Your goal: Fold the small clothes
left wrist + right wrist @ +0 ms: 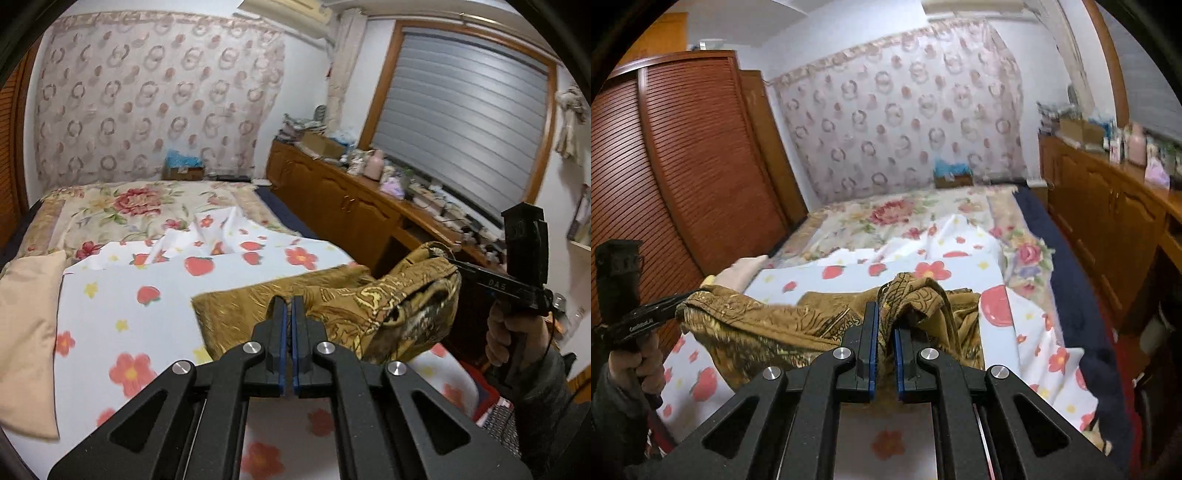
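A gold-brown patterned garment point(347, 310) hangs stretched between my two grippers, lifted off the white strawberry-and-flower sheet point(129, 295). In the left wrist view my left gripper point(289, 301) is shut on the garment's near edge. My right gripper point(445, 256), held by a hand point(517, 332), pinches the far raised corner. In the right wrist view the garment point(768, 325) bunches up between the blue pads point(873, 332) of my right gripper point(885, 317), which is shut on it. My left gripper point(677, 297) grips the garment's left end.
A beige pillow point(26, 332) lies at the sheet's left edge. A floral quilt point(122, 206) covers the far bed. A cluttered wooden cabinet point(351, 206) runs along the right under the window. A slatted wooden wardrobe point(683, 166) stands left of the bed.
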### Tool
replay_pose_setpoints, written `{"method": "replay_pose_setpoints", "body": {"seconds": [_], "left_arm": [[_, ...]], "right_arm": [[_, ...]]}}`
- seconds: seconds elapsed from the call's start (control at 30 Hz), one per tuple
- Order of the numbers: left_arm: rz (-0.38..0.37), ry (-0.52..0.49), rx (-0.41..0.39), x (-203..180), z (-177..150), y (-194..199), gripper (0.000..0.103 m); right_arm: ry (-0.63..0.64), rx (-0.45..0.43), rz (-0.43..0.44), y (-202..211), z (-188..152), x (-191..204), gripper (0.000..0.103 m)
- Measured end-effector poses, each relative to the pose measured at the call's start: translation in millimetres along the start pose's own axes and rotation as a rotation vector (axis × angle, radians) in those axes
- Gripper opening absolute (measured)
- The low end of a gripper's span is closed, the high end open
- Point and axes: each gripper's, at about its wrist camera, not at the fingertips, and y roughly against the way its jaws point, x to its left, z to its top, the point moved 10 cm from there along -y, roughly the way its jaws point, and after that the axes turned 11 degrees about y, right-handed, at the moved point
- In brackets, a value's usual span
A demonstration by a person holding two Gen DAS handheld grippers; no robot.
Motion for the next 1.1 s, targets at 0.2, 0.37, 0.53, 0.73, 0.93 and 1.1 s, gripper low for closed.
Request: {"method": "replay_pose_setpoints", "body": {"seconds": [0.2, 0.37, 0.53, 0.73, 0.93, 1.1], "left_arm": [[0.066, 0.003, 0.049, 24.7, 6.0, -42.1, 0.002], [0.090, 0.030, 0.098, 44.0, 5.1, -73.0, 0.002], [0.095, 0.040, 0.134, 52.8, -1.0, -91.7, 0.002], [0.093, 0.044, 0.168, 56.8, -3.6, -103.2, 0.002], [0.066, 0.020, 0.110, 51.4, 19.9, -82.6, 0.028], [0.048, 0.011, 0.078, 55.7, 31.1, -61.3, 0.063]], "right_arm": [[-0.008, 0.092, -0.043, -51.9, -6.8, -11.2, 0.007], [-0.033, 0.106, -0.024, -66.1, 4.4, -16.8, 0.013], [0.024, 0.122, -0.019, -59.7, 9.0, -17.1, 0.024], [-0.013, 0.085, -0.016, -51.0, 17.2, -39.9, 0.054], [0.048, 0.133, -0.048, -57.0, 4.3, -44.1, 0.054], [0.156, 0.225, -0.047, -80.5, -9.1, -29.6, 0.054]]}}
